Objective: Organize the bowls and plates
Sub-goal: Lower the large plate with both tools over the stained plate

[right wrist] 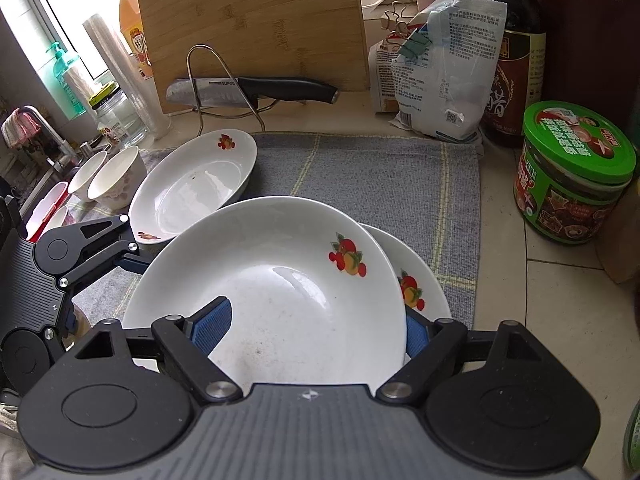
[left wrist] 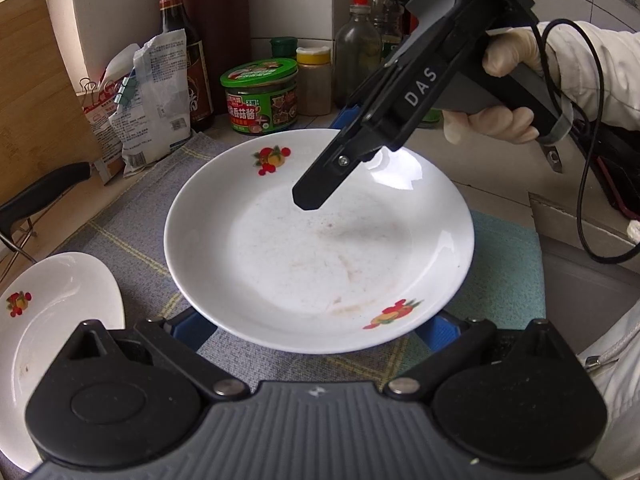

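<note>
Blue-padded left tongs straddle the near rim of a white round ceramic plate with fruit decals. Their pads are spread wide and half hidden under it; whether they press, I cannot tell. Right tongs straddle its opposite rim, one finger inside, one outside, grip likewise unclear. Beneath, by their right finger, lies a matching second plate.

Glossy white ceramic plate, woven grey cloth mat, matt bamboo cutting board
</note>
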Tool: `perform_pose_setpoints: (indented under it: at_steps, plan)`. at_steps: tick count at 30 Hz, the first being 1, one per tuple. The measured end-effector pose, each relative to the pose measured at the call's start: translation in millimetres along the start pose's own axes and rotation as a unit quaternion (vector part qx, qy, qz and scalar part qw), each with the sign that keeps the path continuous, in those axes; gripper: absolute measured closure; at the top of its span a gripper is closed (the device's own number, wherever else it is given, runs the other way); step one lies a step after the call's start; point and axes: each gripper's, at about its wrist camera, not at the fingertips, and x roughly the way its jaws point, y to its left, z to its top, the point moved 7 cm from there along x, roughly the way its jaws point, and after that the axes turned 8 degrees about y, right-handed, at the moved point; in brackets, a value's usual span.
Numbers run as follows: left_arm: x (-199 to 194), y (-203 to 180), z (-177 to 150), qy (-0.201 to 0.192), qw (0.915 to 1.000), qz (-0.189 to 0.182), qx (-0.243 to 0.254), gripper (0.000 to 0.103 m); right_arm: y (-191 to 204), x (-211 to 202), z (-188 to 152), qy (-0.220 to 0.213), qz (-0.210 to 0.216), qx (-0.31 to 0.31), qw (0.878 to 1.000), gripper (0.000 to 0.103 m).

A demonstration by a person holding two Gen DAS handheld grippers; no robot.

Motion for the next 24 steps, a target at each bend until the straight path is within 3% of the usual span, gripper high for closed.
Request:
perform_pose_setpoints:
  at_steps: [24]
  plan:
    - [14.3, 3.1, 7.5, 0.05, 0.9986, -0.018, 0.002, 0.001, -15.4, 15.7, -0.1, 0.021, 0.005, 0.008, 1.0, 0.013]
